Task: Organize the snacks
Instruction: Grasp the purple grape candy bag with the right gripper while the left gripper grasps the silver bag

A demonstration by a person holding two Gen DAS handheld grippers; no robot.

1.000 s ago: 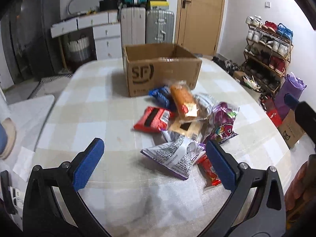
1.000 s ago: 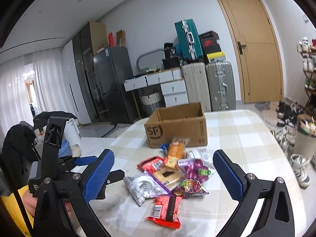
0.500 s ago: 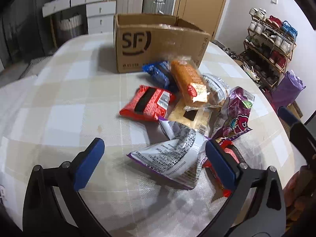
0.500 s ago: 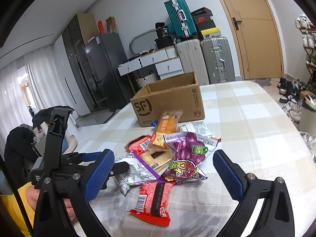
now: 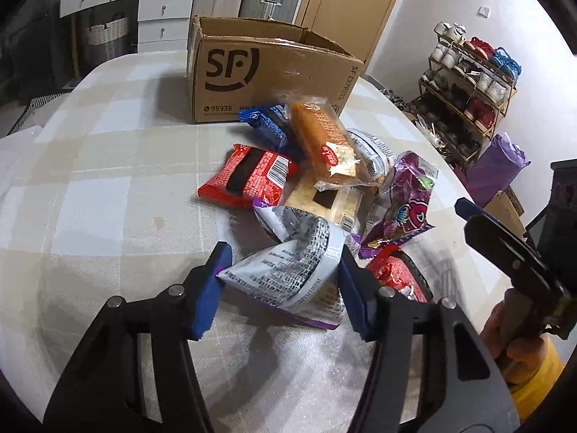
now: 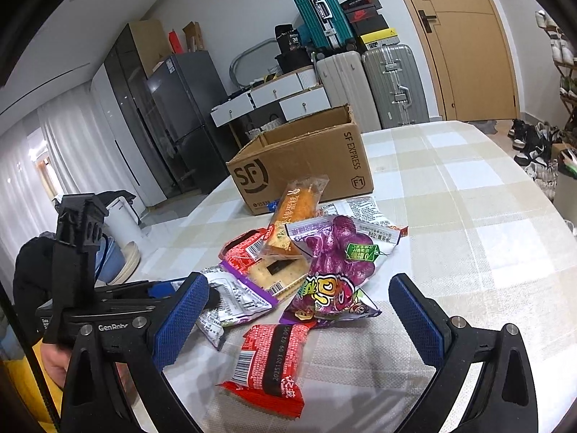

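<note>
A second ago the left gripper [image 5: 281, 288] was up high with its blue fingers [image 5: 207, 292] spread wide, and the snacks lay far ahead of it. Now it has come down low over the pile. Its fingers are closing, and the silver bag [image 5: 288, 270] sits right between them. Both blue pads look like they touch the bag's sides, which are starting to crumple.

The right gripper [image 6: 299, 324] has come lower too. Its fingers are spread wide with nothing pinched. A red packet [image 6: 270, 364] lies on the table between them, not touched. The purple bag [image 6: 331, 274] is just past the fingertips.

The other snacks are in a heap just beyond the left fingers: another red packet [image 5: 249, 176], a blue one [image 5: 270, 126], an orange cake bar [image 5: 321, 137] and a cracker pack [image 5: 324, 202]. The cardboard box [image 5: 267, 75] stands open behind the heap, well past the fingers.

So I think the first pick is starting. No snack looks to be in the box yet, so nearly all the work is left.
</note>
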